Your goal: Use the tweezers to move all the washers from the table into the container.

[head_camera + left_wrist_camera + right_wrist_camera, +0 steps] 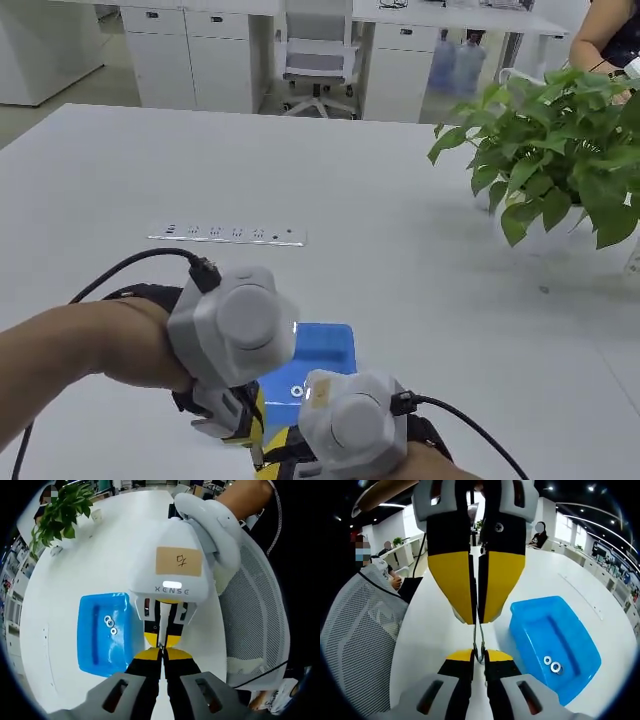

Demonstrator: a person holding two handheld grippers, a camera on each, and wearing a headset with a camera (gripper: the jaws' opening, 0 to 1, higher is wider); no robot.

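In the head view, the left gripper [252, 418] and the right gripper [285, 455] are seen brought together nose to nose low over the white worktop [400, 200]. The blue container [335, 345] is set just beyond them. How the fingers stand cannot be told from this view.

In the left gripper view, the fingers are seen closed on the thin metal tweezers [161, 641]. The far end of the tweezers is clamped by the facing right gripper. The container lies to one side, and a few washers [110, 625] are seen on its floor.

In the right gripper view, the same is shown from the other end. The yellow fingers [462, 656] are shut on the tweezers, and the left gripper's fingers are closed on them from above. The washers lie near one end of the container.

The step is judged to be a re-seating or hand-over of the tweezers. A firm grip should be held by one gripper while the other is eased off slowly. The tips should be left free beyond the fingers, so that a washer can be pinched. The tool should be held low over the worktop in case of a slip. Whether more washers are left on the worktop cannot be told.
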